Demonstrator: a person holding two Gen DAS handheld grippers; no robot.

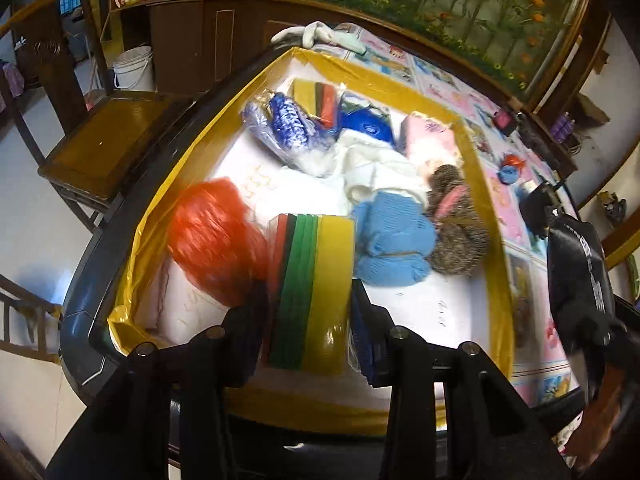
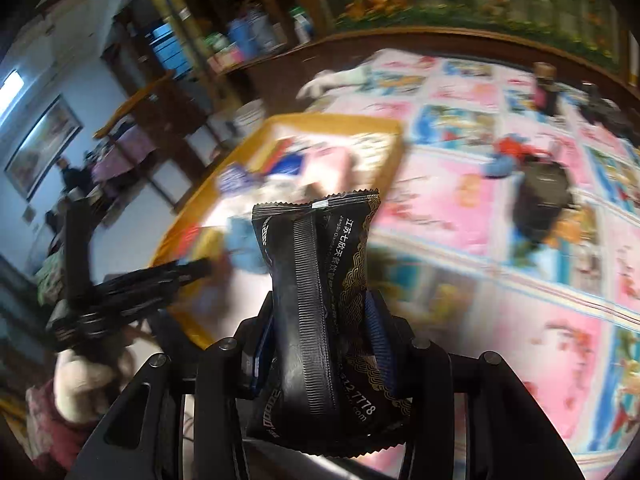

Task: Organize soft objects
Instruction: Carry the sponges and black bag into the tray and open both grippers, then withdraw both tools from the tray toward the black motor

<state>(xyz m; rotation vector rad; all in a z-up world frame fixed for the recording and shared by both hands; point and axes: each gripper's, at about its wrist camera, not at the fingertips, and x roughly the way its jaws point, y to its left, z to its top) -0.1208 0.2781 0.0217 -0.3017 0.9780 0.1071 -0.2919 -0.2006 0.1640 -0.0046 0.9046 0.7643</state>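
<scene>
Over the yellow-rimmed tray (image 1: 486, 216), the left wrist view shows the left gripper (image 1: 308, 312) pinching a clear pack of coloured felt sheets (image 1: 316, 280), red, green and yellow, its pads pressed on the pack's two long edges. Beyond it the tray holds an orange mesh bundle (image 1: 214, 240), a blue knitted piece (image 1: 394, 242), a speckled brown knit (image 1: 456, 224), a white cloth (image 1: 380, 172), a blue-and-white bagged item (image 1: 288, 124) and a second felt pack (image 1: 314, 98). A small blue-and-red toy (image 1: 510, 170) lies outside on the patterned cloth (image 1: 516, 204). At the right edge a black packet hangs in the other gripper.

From the right wrist view, blurred by motion, the right gripper (image 2: 320, 360) squeezes that black foil packet (image 2: 320, 300) at its waist, so the packet bulges above and below the pads, above the near corner of the tray. The left gripper appears low at the left, near a gloved hand (image 2: 80, 380).

I judge the slick wrappers the main risk: the felt pack, gripped by its edges, could bow and slip out, and the pinched packet could squirt free. Both hands converge on one crowded tray, so they could collide.
</scene>
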